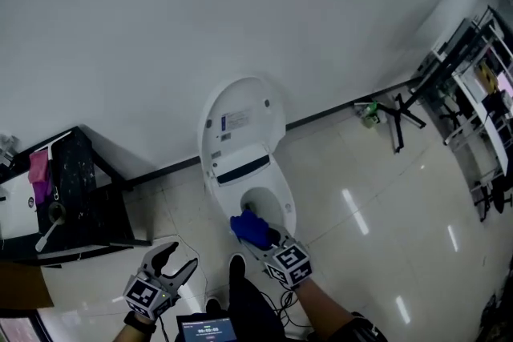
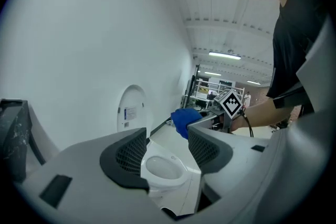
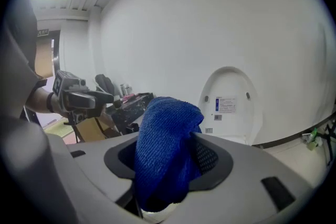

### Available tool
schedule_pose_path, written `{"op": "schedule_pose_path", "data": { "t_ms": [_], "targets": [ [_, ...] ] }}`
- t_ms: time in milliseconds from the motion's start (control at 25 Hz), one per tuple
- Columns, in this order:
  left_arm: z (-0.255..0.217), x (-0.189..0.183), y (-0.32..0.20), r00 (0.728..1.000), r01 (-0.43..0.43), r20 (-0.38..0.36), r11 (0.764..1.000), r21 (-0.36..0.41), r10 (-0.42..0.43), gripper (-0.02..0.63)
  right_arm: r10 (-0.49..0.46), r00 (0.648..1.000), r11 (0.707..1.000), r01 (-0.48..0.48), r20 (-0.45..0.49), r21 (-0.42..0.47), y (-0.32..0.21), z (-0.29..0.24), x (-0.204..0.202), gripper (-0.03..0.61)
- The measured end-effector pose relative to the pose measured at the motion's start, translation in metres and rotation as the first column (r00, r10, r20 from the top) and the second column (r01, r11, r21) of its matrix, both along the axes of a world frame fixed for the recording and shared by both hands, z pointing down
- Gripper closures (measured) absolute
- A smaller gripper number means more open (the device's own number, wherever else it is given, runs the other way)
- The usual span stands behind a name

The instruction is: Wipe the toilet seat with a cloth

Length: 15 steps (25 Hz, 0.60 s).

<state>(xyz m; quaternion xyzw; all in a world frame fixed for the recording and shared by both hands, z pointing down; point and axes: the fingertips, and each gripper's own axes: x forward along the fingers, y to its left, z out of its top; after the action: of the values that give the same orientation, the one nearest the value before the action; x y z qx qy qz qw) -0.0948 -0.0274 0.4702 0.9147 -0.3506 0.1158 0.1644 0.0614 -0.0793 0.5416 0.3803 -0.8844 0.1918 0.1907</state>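
Clamping a bunched, ribbed blue cloth (image 1: 251, 229), the right tool (image 1: 264, 238) holds it at the 6 o'clock edge of the white toilet seat (image 1: 279, 196), with the lid (image 1: 240, 120) raised at 12 o'clock. The left tool (image 1: 177, 260) hangs at 8 o'clock of the bowl, jaws apart and empty. Fabric buries most of the right tool's jaws, and whether the cloth touches the seat cannot be told.

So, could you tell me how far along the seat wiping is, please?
Done: the lid is up and the right claw is shut on the blue cloth. In hand: the blue cloth is at the front edge of the seat. Left: probably the sides and back; no wiped patch shows. The left claw is open and empty.
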Motion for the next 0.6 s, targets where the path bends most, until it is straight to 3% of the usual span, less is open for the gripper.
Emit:
{"op": "schedule_pose_path", "data": {
  "t_ms": [200,440,600],
  "targets": [
    [-0.03,-0.023,0.075,0.997,-0.071,0.006,0.994,0.088,0.071,0.36,0.061,0.998,0.998,-0.062,0.032,0.032,0.095,-0.06,-0.015,0.336],
    [-0.047,-0.044,0.149,0.991,-0.13,0.003,0.986,0.103,0.131,0.36,0.096,0.994,0.993,-0.099,0.059,0.068,0.188,-0.11,-0.029,0.336],
    [-0.055,-0.048,0.176,0.993,-0.106,-0.032,0.991,0.086,0.11,0.36,0.133,0.987,0.985,-0.141,0.085,0.098,0.227,-0.141,-0.024,0.336]
  ]
}}
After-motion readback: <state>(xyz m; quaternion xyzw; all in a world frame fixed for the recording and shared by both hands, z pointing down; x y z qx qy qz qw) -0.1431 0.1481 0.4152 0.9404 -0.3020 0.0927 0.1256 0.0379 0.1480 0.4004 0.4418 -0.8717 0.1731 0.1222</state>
